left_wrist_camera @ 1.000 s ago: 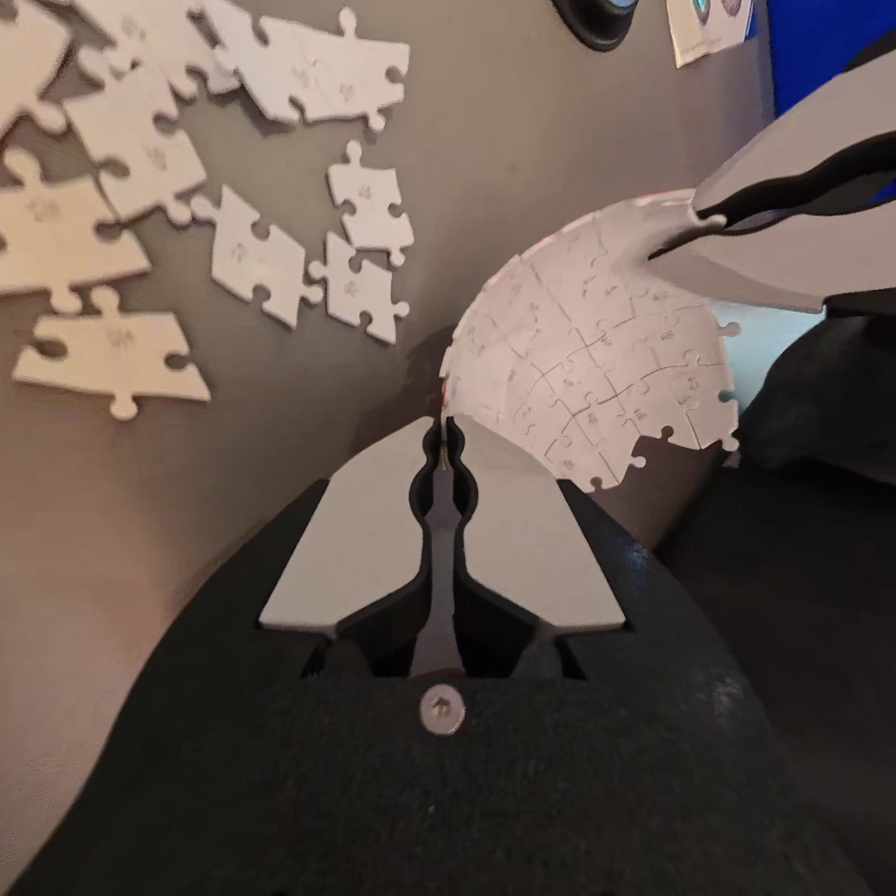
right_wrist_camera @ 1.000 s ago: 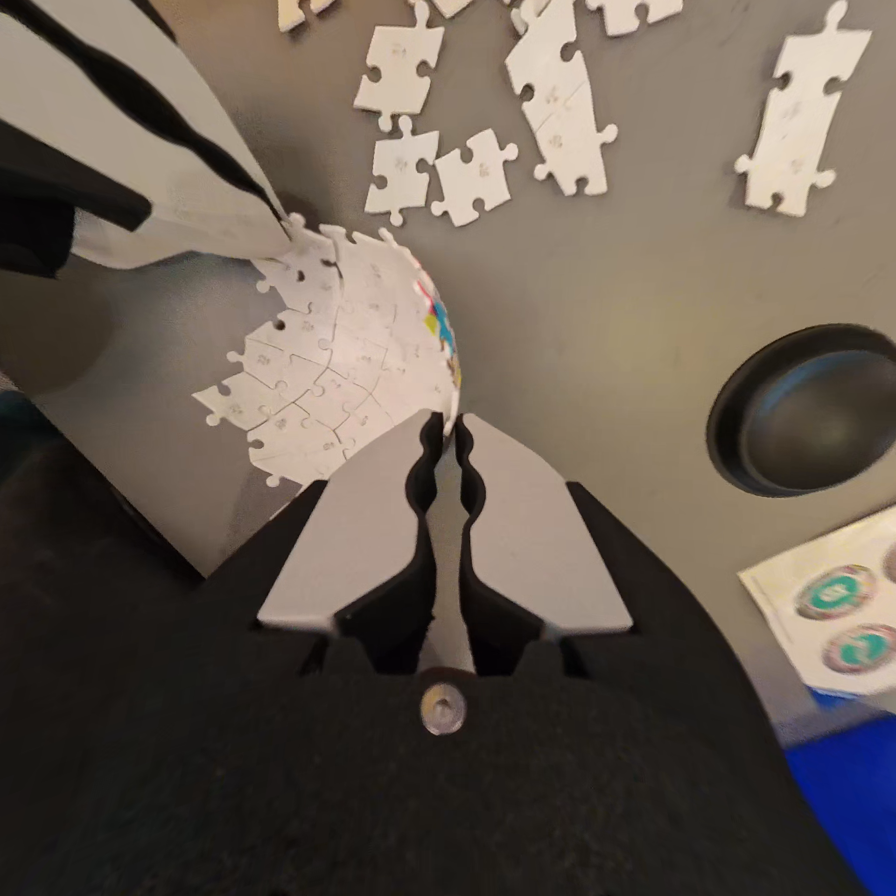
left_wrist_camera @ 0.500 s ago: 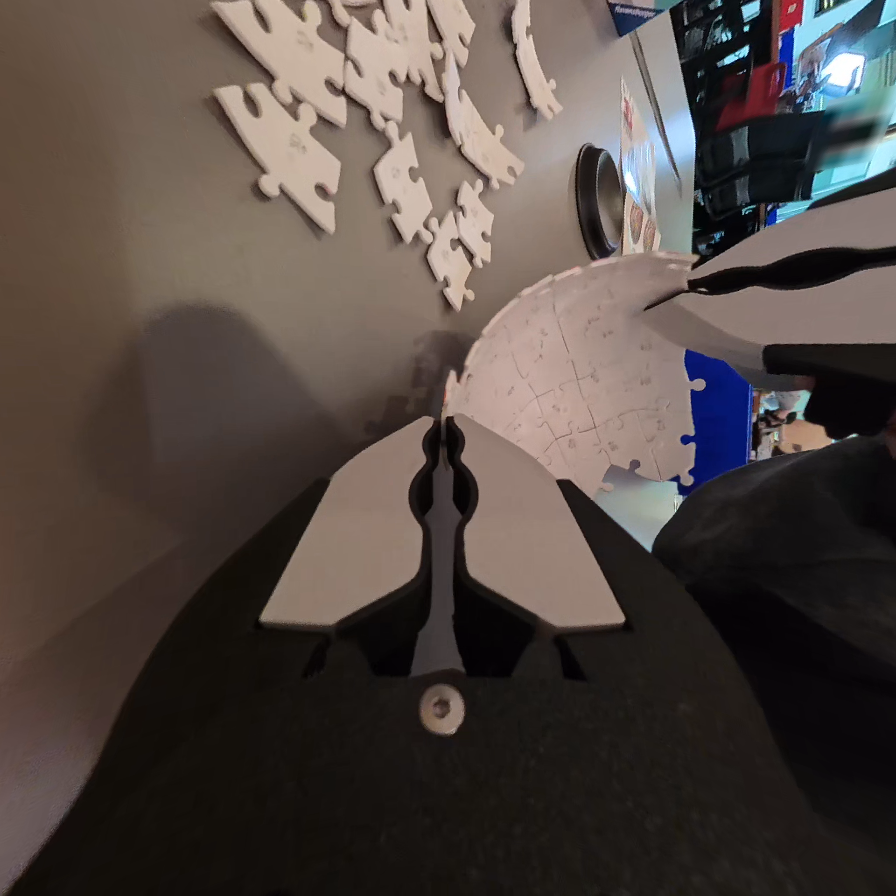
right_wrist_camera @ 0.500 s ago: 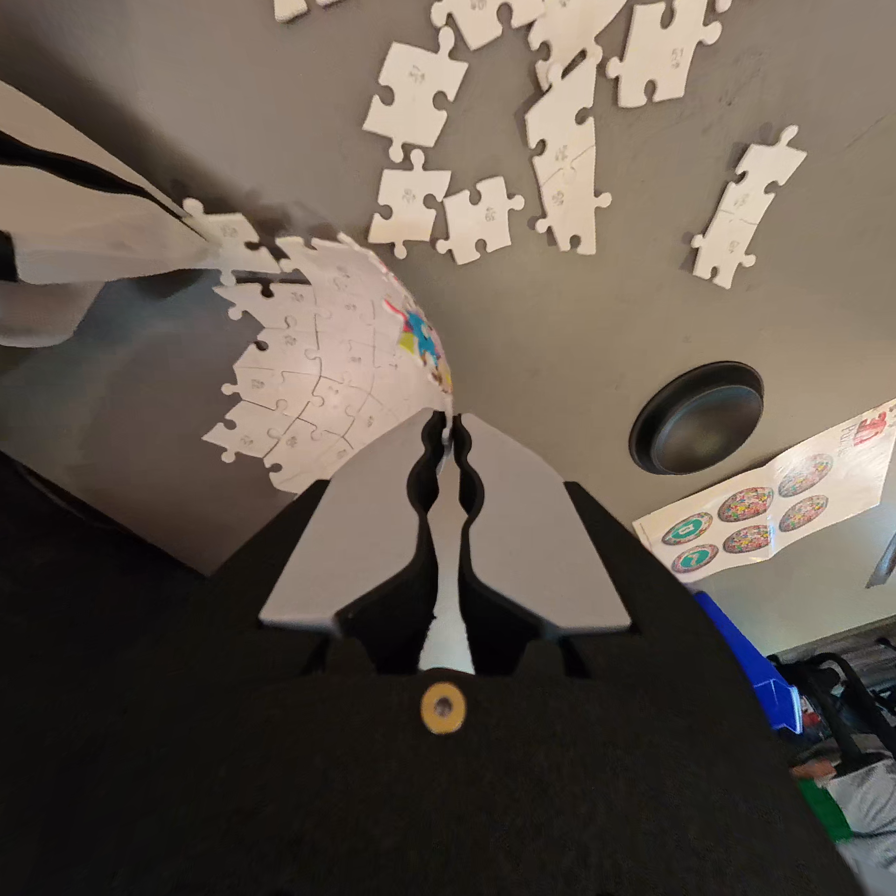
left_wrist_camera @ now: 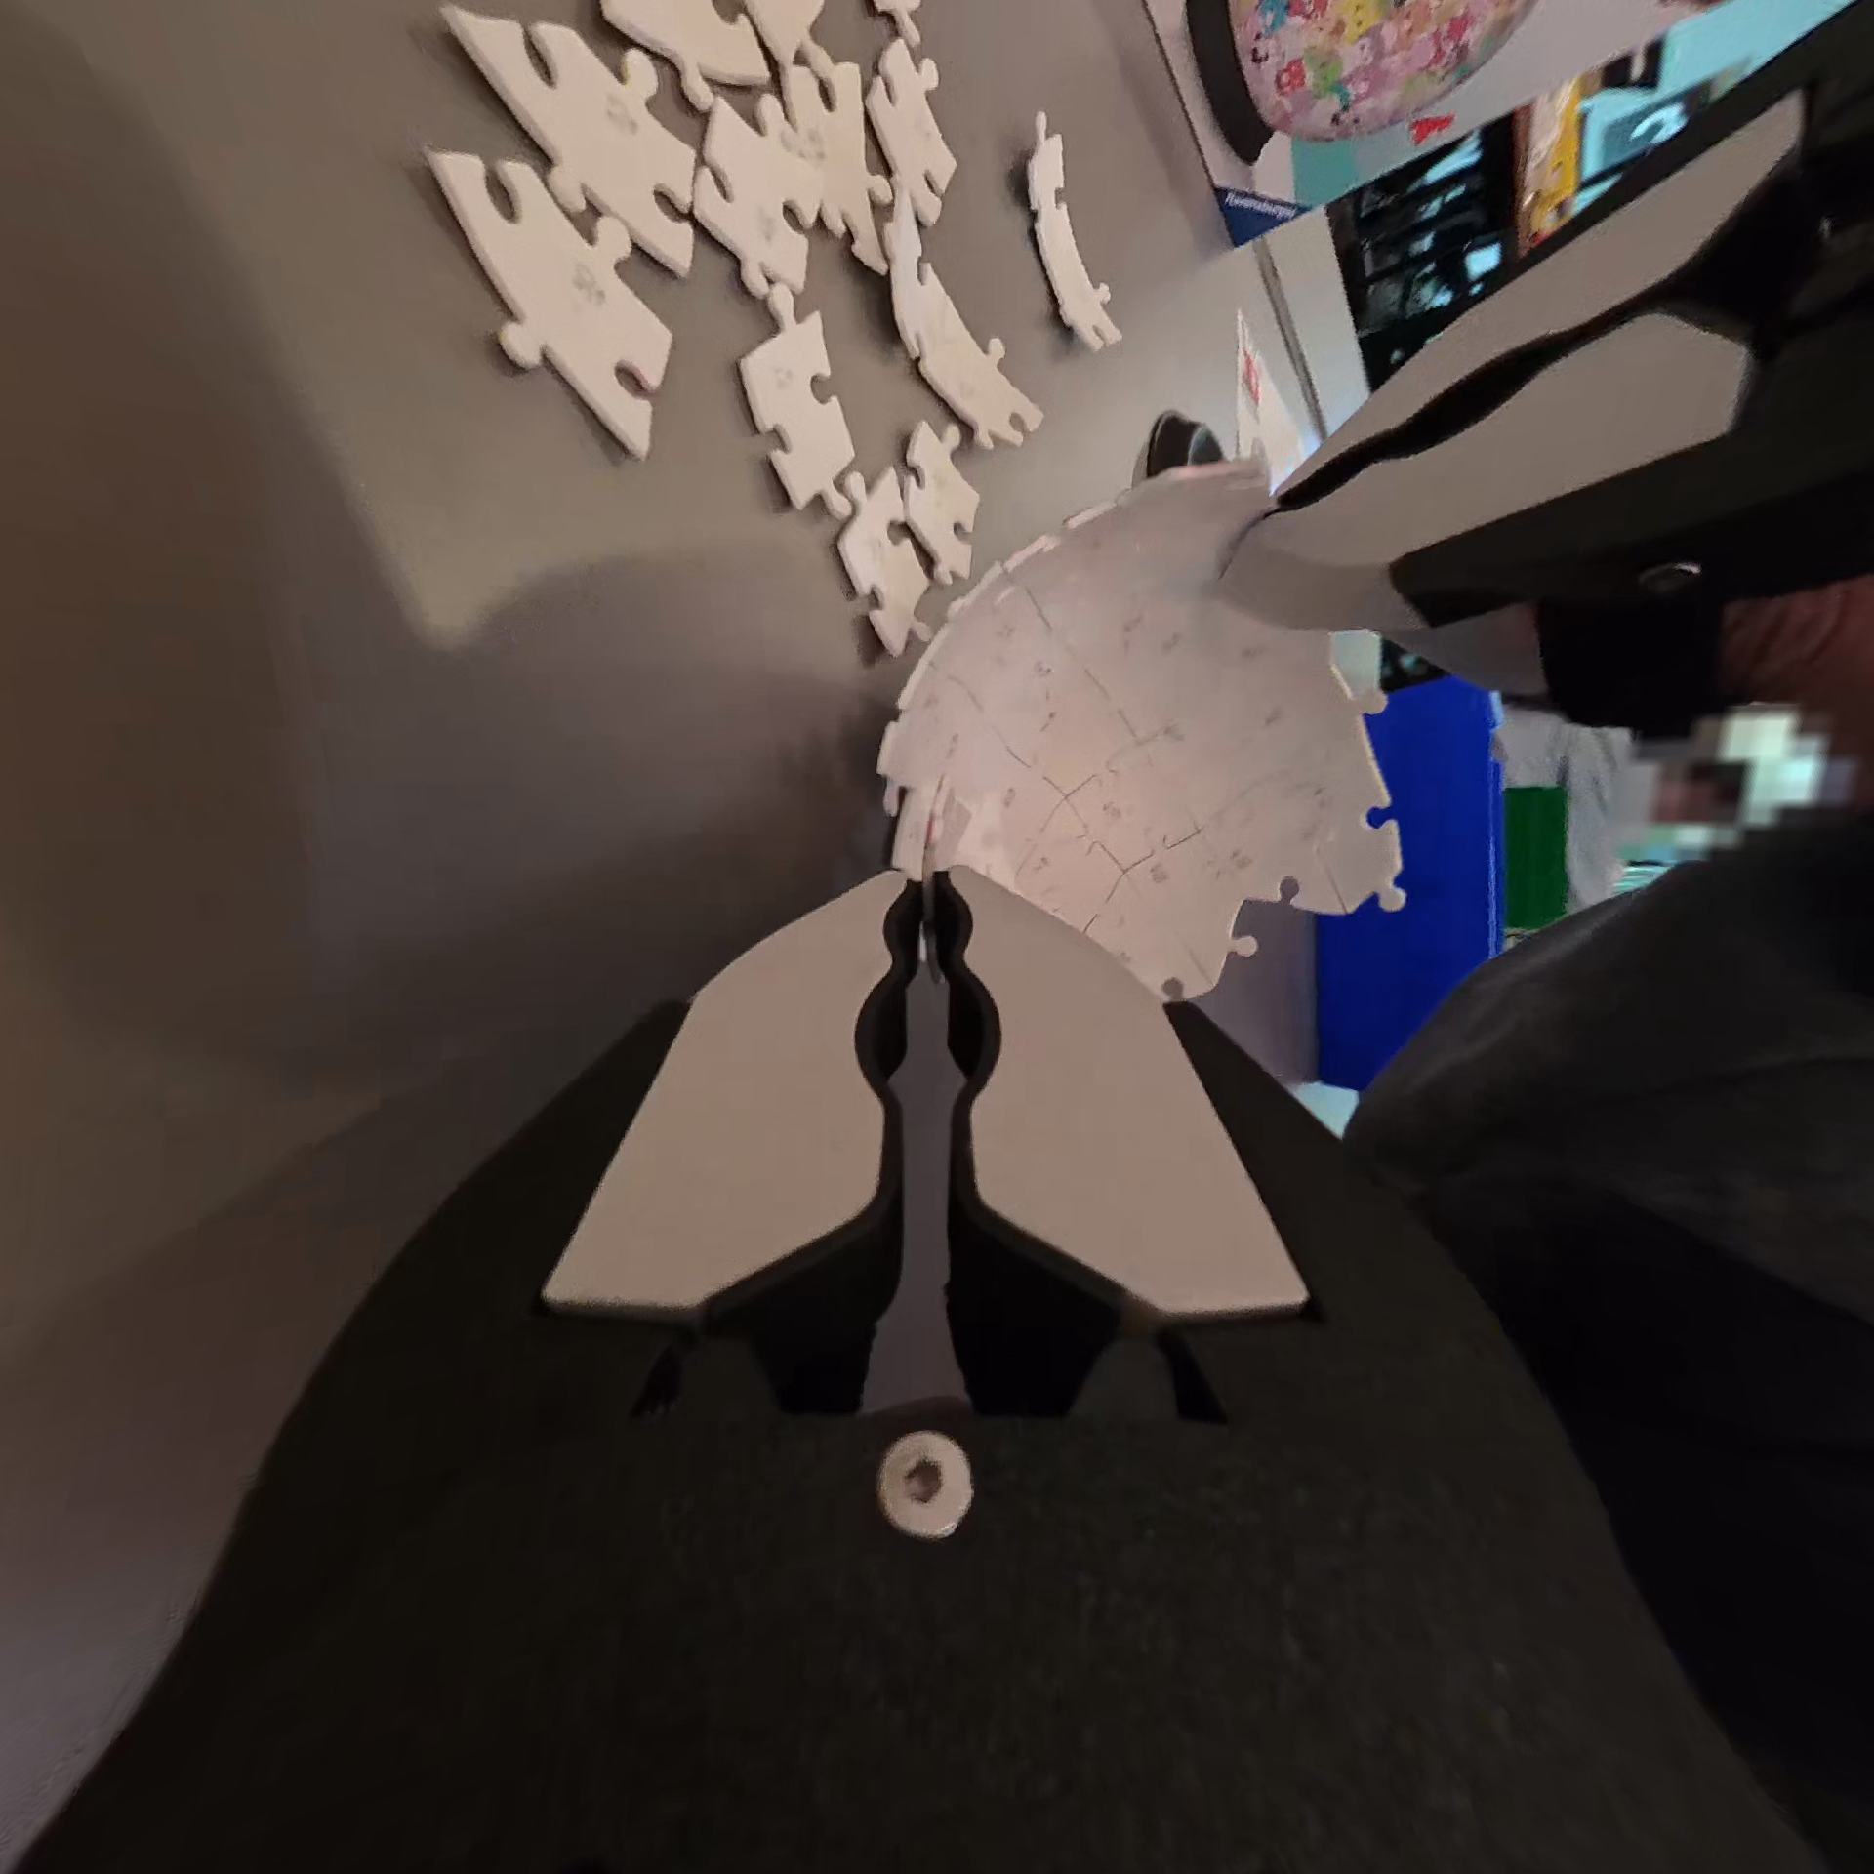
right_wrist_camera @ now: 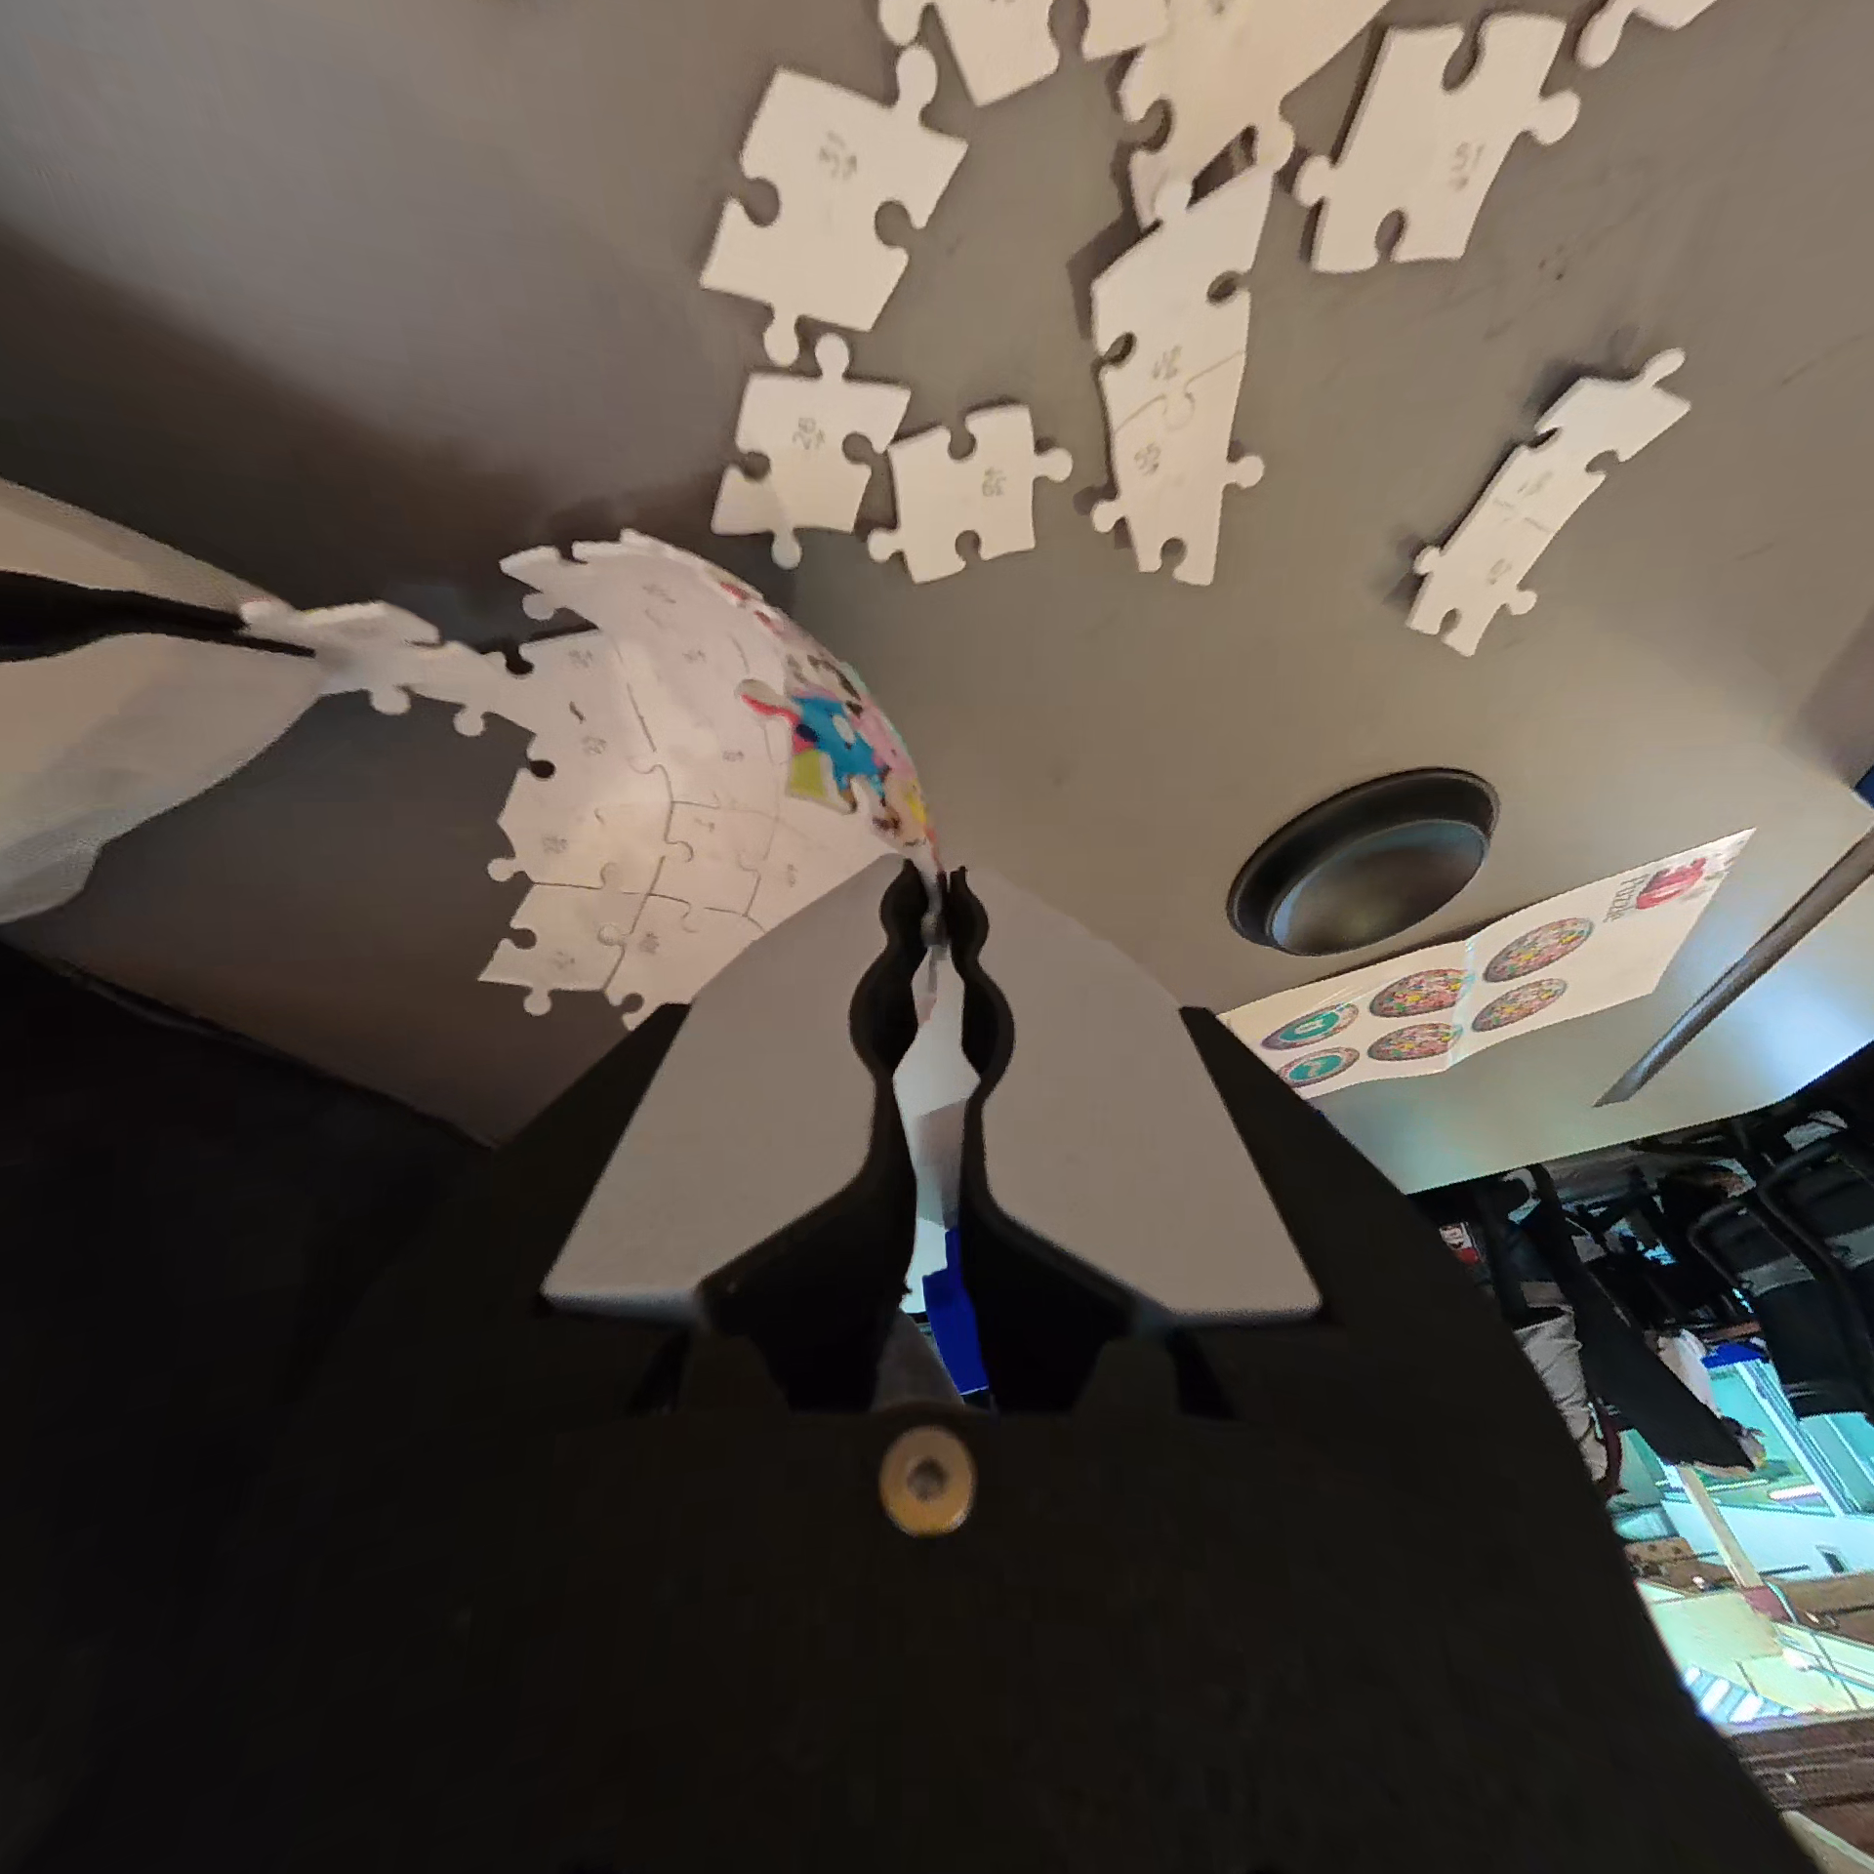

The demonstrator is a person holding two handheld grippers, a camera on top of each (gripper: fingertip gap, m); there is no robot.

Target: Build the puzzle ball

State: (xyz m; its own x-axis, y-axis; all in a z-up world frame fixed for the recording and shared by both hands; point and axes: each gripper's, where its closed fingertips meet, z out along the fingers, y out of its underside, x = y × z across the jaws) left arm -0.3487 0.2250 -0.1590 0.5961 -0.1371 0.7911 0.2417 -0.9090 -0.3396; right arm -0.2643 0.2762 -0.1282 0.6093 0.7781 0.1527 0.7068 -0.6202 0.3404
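I hold the half-built puzzle ball shell [left_wrist_camera: 1136, 750] above the grey table [left_wrist_camera: 304, 507], my left gripper [left_wrist_camera: 928, 892] and right gripper [right_wrist_camera: 938, 882] each pinched shut on opposite rims. It looks light, thin and liable to pop apart, so edge grips suit it. Loose pieces [right_wrist_camera: 974, 497] and a black stand [right_wrist_camera: 1364, 862] lie apart below.

Dim, warm indoor light; a soft broad shadow darkens the grey worktop [left_wrist_camera: 254, 710] at left. Strong wide-angle bending at the edges; slight motion blur throughout.
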